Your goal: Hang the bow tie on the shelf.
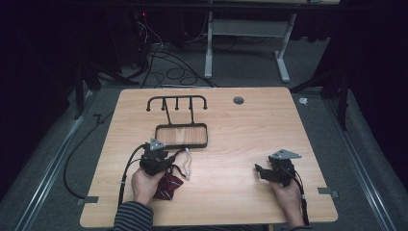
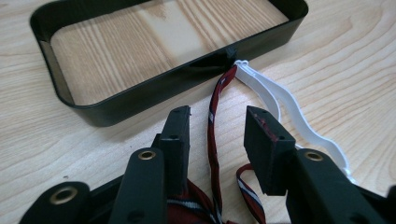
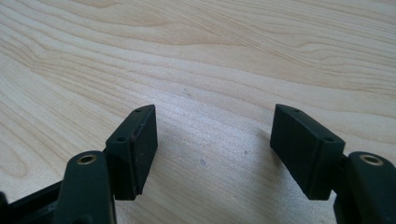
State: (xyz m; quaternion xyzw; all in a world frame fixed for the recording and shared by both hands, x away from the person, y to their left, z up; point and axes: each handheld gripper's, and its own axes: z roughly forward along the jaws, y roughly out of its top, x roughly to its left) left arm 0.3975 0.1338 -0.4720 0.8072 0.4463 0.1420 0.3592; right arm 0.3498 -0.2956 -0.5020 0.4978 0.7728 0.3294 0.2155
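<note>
Red striped tie point(image 2: 214, 140) on counter point(image 1: 240, 159), strap running between spread jaws of left hand-held gripper point(image 2: 217, 128), untouched. Likely light, limp, slippery; pinch strap mid-length. Right hand-held gripper point(image 3: 212, 135) spread, empty.

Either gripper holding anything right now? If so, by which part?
Nothing gripped. The left gripper has its jaws apart around the red striped fabric strap, pads not touching it. The right gripper is open over the bare wooden table.
</note>
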